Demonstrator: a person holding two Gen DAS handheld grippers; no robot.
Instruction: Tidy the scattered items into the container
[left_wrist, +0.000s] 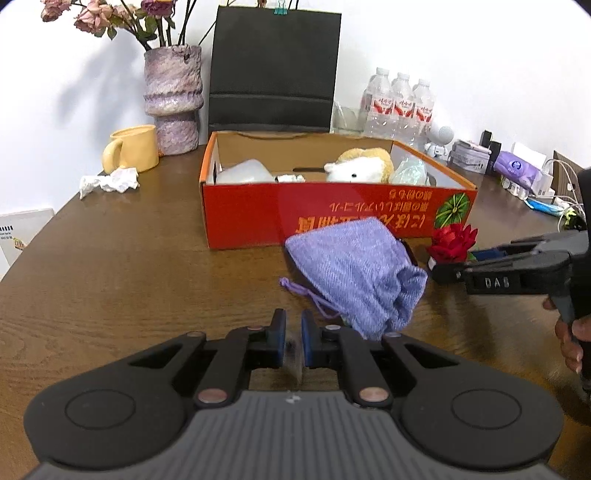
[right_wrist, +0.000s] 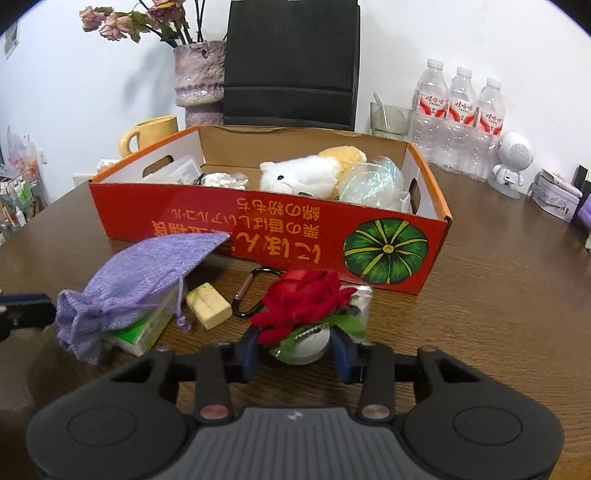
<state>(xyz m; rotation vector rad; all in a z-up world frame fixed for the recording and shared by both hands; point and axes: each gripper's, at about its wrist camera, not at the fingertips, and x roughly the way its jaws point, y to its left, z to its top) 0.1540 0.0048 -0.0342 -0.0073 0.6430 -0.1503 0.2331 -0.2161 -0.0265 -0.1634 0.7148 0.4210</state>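
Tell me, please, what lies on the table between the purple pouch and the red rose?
In the right wrist view, a cream block and a carabiner lie between the purple pouch and the red rose.

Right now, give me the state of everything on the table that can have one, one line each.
Cardboard box: open-topped, holding a plush toy and other bits.
Purple pouch: outside the box, lying on its side, drawstring mouth gathered.
Red rose ornament: upright on the table, between the jaws of the right gripper.
Left gripper: shut, empty.
Carabiner: lying flat beside the rose.
Water bottles: upright, capped.
Yellow mug: upright.
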